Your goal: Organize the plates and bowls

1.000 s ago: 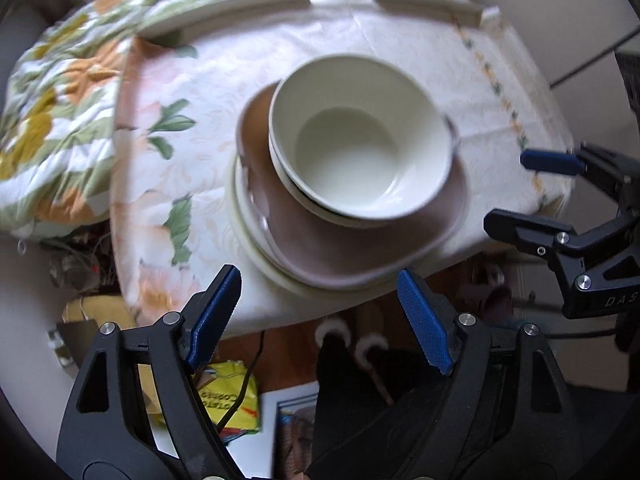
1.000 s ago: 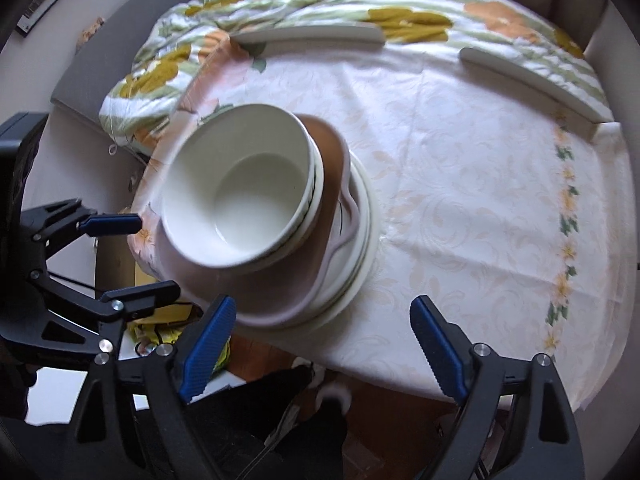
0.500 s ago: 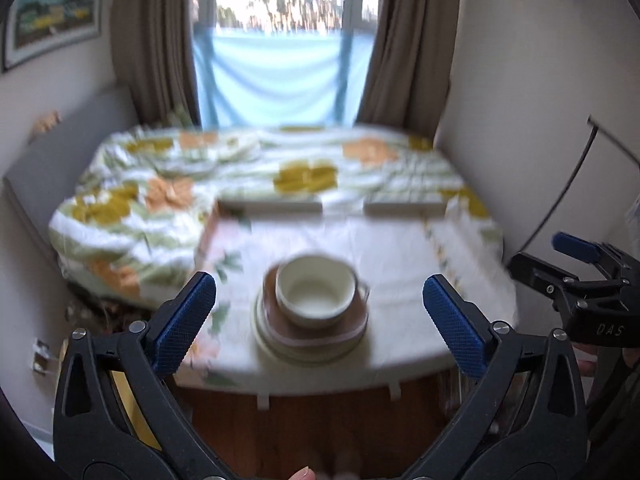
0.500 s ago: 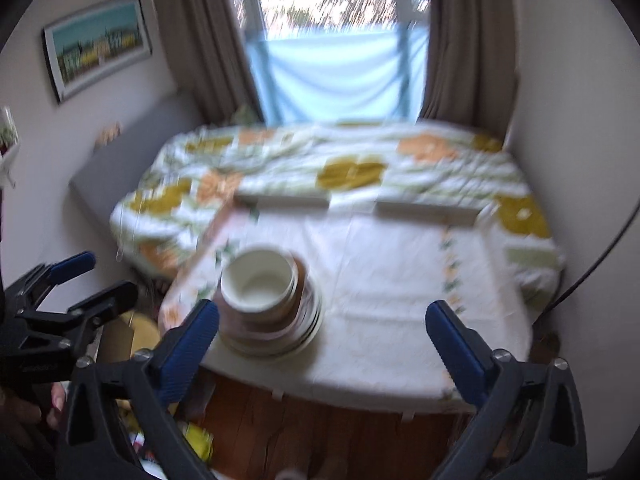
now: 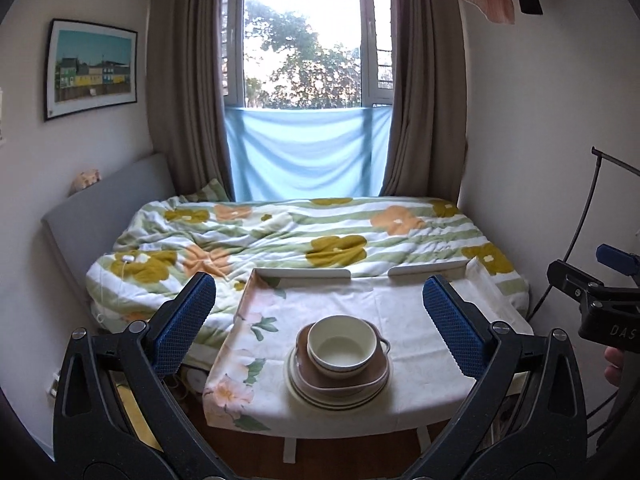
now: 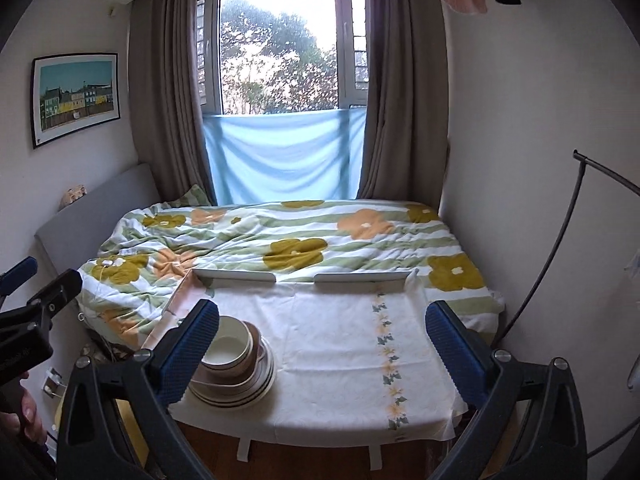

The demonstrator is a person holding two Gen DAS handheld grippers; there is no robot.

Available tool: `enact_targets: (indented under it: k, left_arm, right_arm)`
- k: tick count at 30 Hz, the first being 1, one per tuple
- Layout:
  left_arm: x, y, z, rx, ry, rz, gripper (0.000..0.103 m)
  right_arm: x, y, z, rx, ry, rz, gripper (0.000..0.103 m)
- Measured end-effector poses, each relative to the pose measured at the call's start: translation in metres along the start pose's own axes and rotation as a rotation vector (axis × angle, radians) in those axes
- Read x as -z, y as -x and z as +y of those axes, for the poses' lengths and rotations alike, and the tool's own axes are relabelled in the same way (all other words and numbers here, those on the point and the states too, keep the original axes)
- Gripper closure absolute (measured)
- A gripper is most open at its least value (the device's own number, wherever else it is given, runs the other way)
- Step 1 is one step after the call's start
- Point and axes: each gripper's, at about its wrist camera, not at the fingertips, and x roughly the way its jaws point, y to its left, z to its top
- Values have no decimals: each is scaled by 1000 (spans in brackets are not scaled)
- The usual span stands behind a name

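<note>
One stack of dishes stands near the front edge of the small table (image 5: 412, 320). A cream bowl (image 5: 342, 346) tops it, resting on a brown square plate (image 5: 372, 376) over cream round plates (image 5: 298, 390). My left gripper (image 5: 320, 332) is open, held back and above the table, nothing between its blue pads. In the right wrist view the same bowl (image 6: 230, 346) and plates (image 6: 256, 384) sit at the left front of the table (image 6: 340, 340), partly hidden behind one blue pad. My right gripper (image 6: 322, 346) is open and empty, also well back from the table.
A bed (image 5: 304, 236) with a flowered quilt lies behind the table, under a curtained window (image 5: 304, 40). A grey headboard (image 5: 104, 208) lines the left wall. A dark curved rod (image 6: 560, 240) stands at the right. Wood floor shows below the table.
Both grippers rose and pulled back from just above the stack and tilted up, so the whole room shows. Their jaws spread wider. The dishes stayed put.
</note>
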Motion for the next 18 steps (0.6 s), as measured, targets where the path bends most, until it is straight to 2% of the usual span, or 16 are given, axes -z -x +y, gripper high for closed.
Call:
enact_targets:
  k: [18]
  left_arm:
    - [1,-3,-3,-8,-9,-5,0]
  right_arm:
    - [2,-1,-3,-2,-10,-4,0]
